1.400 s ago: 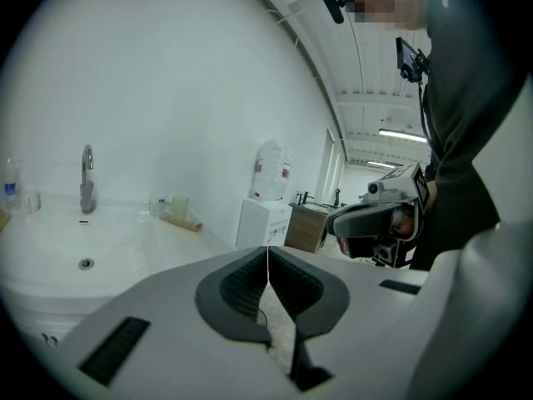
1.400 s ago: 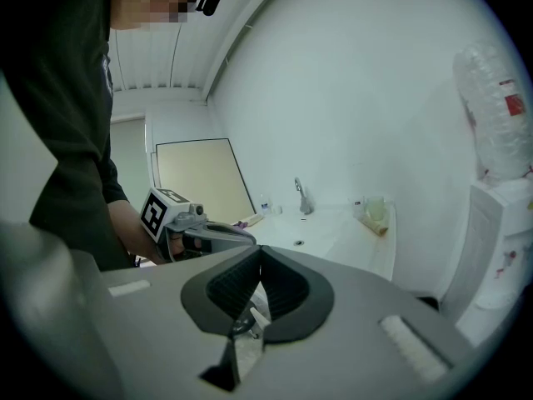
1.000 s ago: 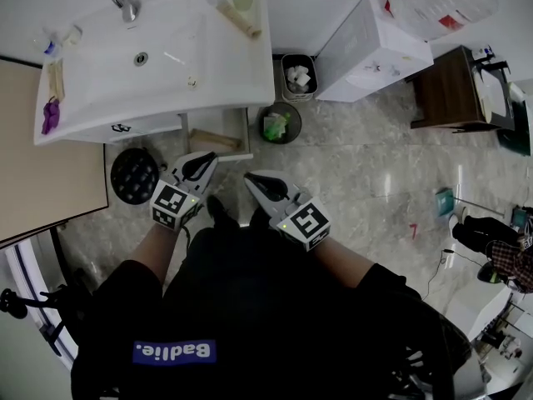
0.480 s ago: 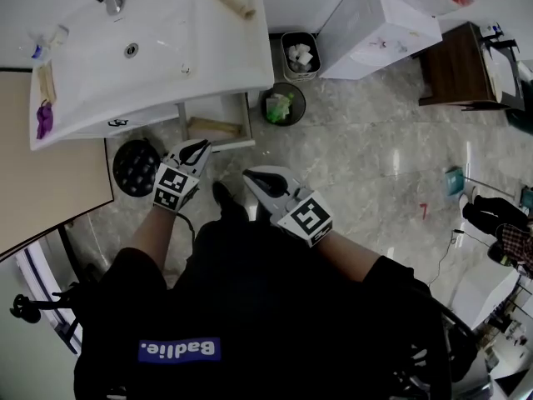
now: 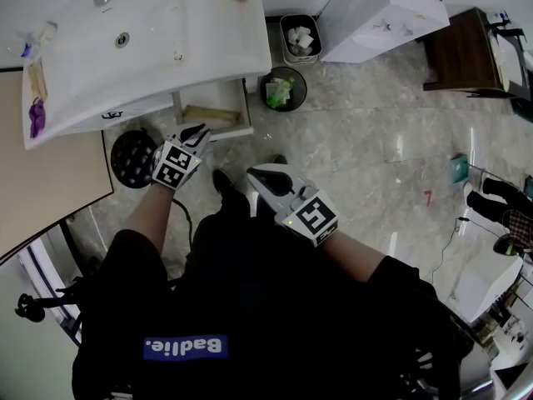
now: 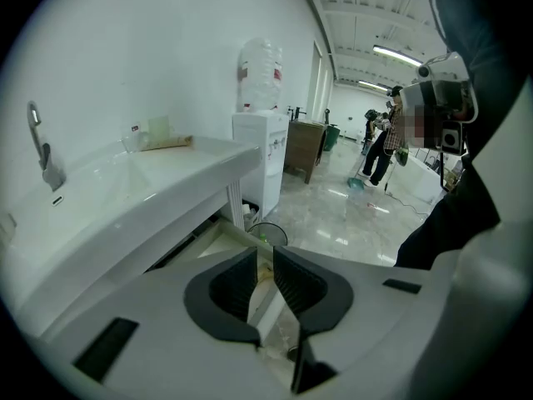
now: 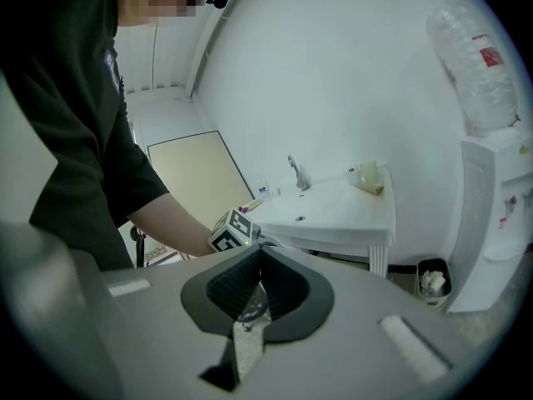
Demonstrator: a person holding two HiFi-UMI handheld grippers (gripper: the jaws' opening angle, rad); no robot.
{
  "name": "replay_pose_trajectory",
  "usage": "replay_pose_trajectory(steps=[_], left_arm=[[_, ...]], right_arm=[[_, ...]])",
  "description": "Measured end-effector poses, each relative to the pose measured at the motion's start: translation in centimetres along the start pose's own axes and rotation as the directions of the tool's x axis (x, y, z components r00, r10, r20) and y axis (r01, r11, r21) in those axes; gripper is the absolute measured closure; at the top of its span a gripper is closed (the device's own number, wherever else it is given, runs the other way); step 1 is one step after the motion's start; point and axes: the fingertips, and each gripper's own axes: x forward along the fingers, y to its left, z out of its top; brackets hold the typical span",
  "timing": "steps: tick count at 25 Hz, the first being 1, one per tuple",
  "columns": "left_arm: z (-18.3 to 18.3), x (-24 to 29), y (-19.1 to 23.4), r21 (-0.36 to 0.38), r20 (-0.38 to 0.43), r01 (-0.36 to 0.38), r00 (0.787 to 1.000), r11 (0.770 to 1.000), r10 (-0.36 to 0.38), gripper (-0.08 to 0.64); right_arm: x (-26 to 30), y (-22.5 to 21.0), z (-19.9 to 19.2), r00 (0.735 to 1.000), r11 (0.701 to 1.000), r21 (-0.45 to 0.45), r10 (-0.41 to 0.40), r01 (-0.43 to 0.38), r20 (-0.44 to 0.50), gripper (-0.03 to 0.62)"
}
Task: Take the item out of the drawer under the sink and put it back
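Observation:
The white drawer [image 5: 246,107] under the sink [image 5: 150,48] stands pulled out, with a tan item [image 5: 208,115] lying inside it. My left gripper [image 5: 200,131] is at the drawer's front edge. Its jaws are opening, a narrow gap shows between the pads, and nothing is between them. In the left gripper view the gripper [image 6: 265,253] points at the drawer [image 6: 208,238] below the sink [image 6: 125,198]. My right gripper [image 5: 258,173] hangs lower, to the right over the floor, shut and holding nothing [image 7: 260,252].
A black round object [image 5: 133,157] sits on the floor left of the drawer. A round bin with a green bag [image 5: 281,90] and a square bin [image 5: 298,38] stand right of the sink, then a white water dispenser [image 5: 375,15] and a brown cabinet [image 5: 466,48].
My left gripper has come up to the drawer's front edge and its jaws have parted slightly. The right gripper has hardly moved.

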Motion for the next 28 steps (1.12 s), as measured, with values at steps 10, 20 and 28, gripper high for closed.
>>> replay_pose_trajectory(steps=[10, 20, 28], left_arm=[[-2.6, 4.5, 1.8, 0.110, -0.153, 0.041, 0.988, 0.993, -0.024, 0.509], [-4.5, 8.9, 4.3, 0.200, -0.283, 0.100, 0.958, 0.975, -0.040, 0.509], [-5.8, 11.9, 3.9, 0.331, -0.371, 0.201, 0.926, 0.922, -0.069, 0.501]], right_arm=[[-0.7, -1.4, -2.7, 0.999, 0.998, 0.056, -0.033, 0.034, -0.016, 0.589], [-2.1, -4.4, -5.7, 0.993, 0.985, 0.125, -0.111, 0.116, -0.041, 0.589], [-1.5, -5.7, -6.7, 0.990, 0.982, 0.135, -0.128, 0.135, -0.058, 0.589]])
